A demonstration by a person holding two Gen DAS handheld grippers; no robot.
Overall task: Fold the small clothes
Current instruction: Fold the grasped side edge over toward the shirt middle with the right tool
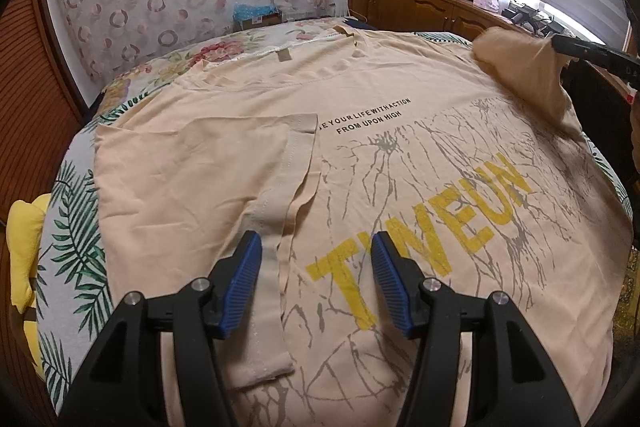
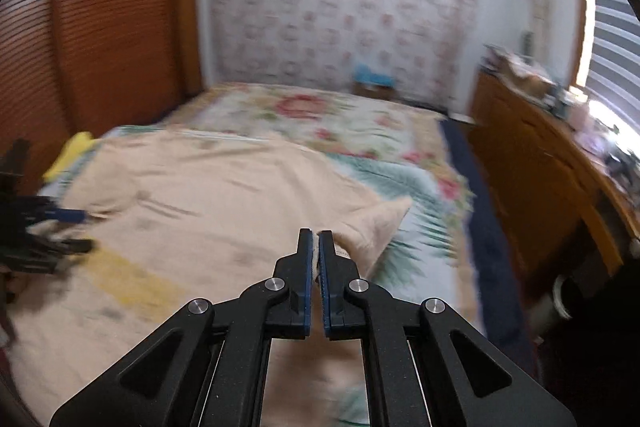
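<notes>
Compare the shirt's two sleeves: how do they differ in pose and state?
The left sleeve lies folded flat across the T-shirt, released, between the open left gripper jaws. The right sleeve is lifted and bunched, pinched in the shut right gripper. Both are the same peach fabric.

Peach T-shirt (image 1: pixel 400 155), small black print "...E YOUR LIFE WITH ACTION / FROM UPON HIGH" (first letters covered by folded sleeve), large yellow "TIVEUN"
</notes>
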